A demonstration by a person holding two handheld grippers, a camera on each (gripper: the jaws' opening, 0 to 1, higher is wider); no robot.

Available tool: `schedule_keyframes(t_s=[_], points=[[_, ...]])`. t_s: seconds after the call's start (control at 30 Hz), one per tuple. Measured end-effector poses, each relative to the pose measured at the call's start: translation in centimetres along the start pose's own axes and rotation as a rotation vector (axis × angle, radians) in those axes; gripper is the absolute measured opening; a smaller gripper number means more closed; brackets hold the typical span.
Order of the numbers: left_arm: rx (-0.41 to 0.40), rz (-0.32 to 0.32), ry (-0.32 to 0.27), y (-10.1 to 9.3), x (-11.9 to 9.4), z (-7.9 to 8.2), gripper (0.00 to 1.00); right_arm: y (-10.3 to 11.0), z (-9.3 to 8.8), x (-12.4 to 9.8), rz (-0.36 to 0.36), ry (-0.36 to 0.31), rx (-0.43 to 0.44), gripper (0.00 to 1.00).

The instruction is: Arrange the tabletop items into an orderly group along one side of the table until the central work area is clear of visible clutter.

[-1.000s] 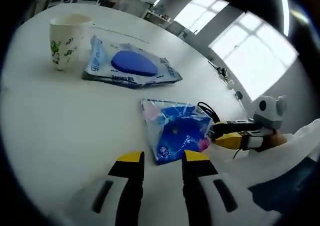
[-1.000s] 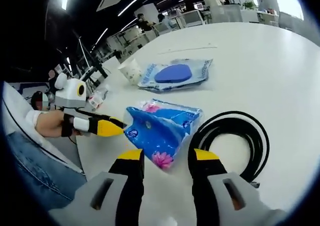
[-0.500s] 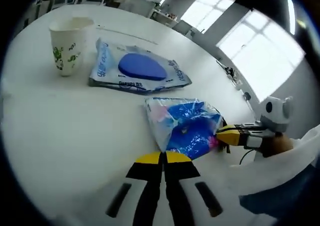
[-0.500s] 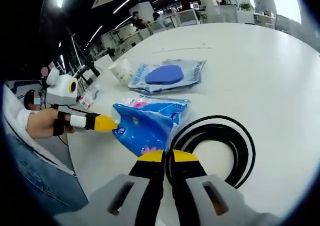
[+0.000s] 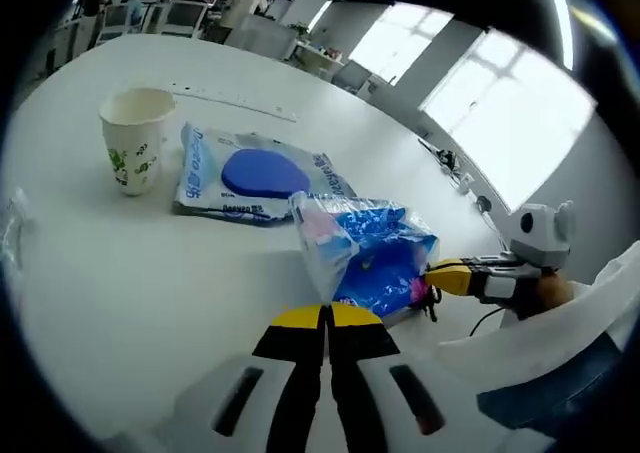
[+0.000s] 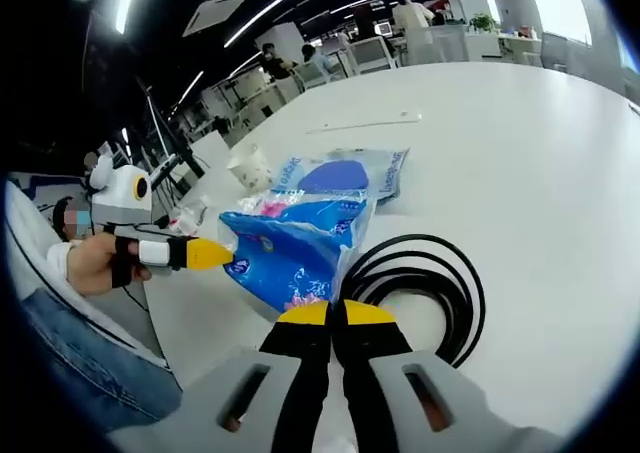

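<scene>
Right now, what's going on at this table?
A person with a gripper in each hand has both clamped on opposite edges of the blue tissue pack, which looks lifted off the white table. The left gripper and right gripper are both shut on it. A paper cup, wipes packet and coiled black cable lie nearby.

A blue tissue pack point(image 5: 370, 258) is raised off the white table point(image 5: 120, 283), tilted. Beside it lie a flat wipes pack point(image 5: 255, 176), an upright paper cup point(image 5: 135, 138), and a coiled black cable point(image 6: 425, 293).
</scene>
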State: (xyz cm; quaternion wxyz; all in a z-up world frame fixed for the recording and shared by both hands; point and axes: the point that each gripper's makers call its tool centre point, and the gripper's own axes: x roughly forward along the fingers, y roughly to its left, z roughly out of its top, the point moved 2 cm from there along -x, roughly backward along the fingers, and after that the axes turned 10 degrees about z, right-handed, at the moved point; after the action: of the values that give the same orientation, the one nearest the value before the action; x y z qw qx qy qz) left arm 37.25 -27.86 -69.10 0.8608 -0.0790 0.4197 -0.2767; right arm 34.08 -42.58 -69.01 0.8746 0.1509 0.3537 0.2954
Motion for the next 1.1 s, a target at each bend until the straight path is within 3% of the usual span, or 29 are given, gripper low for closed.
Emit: schedule_keyframes(t_s=[0.3,0.57,0.7,0.87,1.0,1.1], points=[[-0.003,-0.056,-0.019,-2.8,-1.4,4.6,0.0,-0.4,3.4,-2.5,-0.004,0.001,-0.022,0.0],[0.043,-0.121,-0.06,-6.3,-2.1,9.8,0.0,-1.0,9.1,-5.8,0.0,-0.034,-0.071,0.0],[0.026,-0.144,-0.069,-7.2,-1.6,12.3,0.0,-1.8,11.6,-6.8,0.001,-0.063,-0.029,0.0],[0.116,-0.166,-0.084,-9.5,-1.2,14.9,0.0,-2.6,14.1,-8.1,-0.025,-0.074,-0.056,0.0],[0.104,-0.186,-0.082,-10.3,-0.3,16.1,0.0,-3.3,15.3,-9.0,-0.034,-0.099,-0.049,0.0],[0.109,-0.193,-0.073,-11.0,0.1,16.2,0.0,-3.6,15.5,-9.3,-0.044,-0.11,-0.046,0.0]])
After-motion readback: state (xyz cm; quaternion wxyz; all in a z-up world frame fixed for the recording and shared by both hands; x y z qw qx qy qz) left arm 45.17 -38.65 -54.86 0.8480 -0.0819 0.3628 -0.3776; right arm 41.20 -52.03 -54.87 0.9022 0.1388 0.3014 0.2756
